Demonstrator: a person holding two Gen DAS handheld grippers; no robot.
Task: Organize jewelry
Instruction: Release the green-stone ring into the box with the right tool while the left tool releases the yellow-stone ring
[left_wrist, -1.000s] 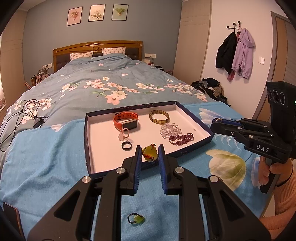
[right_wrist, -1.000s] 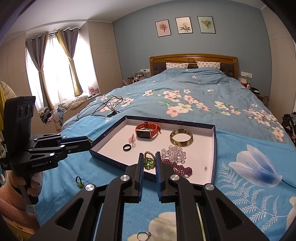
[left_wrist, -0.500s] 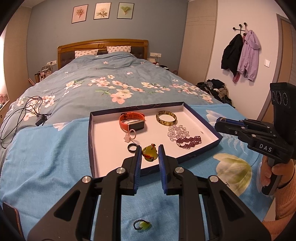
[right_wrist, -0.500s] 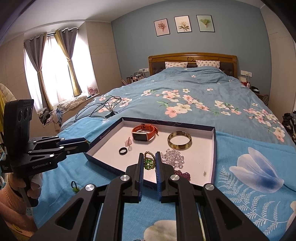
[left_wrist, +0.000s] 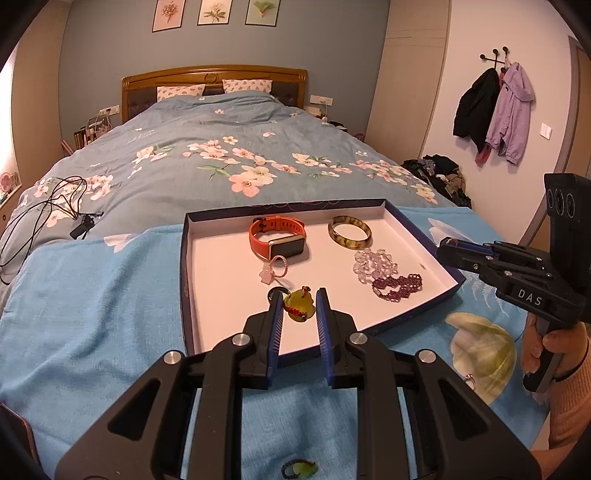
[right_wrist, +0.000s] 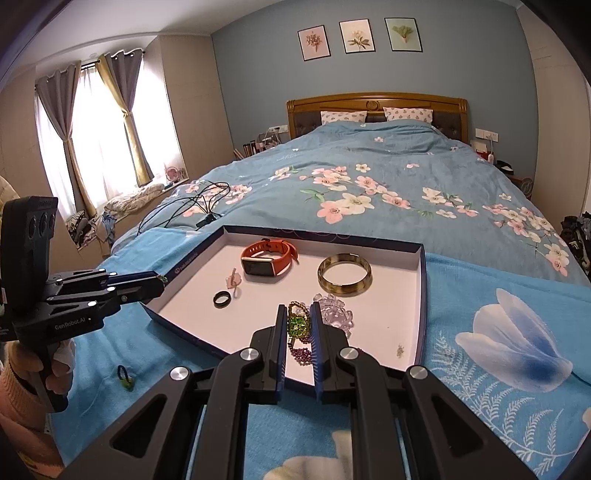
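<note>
Your left finger (left_wrist: 276, 320) covers most of the black ring (left_wrist: 275, 293) at 9 o'clock of the yellow pendant (left_wrist: 300, 306). In your right view, the fingers (right_wrist: 280, 334) hide part of the purple beads (right_wrist: 301, 355) and the clear beads (right_wrist: 335, 314) at 3 o'clock. The speck (right_wrist: 400, 350) on the tray floor (right_wrist: 384, 317) is too small to tell. The ring (left_wrist: 470, 378) at 3 o'clock on the bedspread (left_wrist: 92, 314) is blurred. The bottom edge clips the green charm (left_wrist: 300, 469) at 6 o'clock.
</note>
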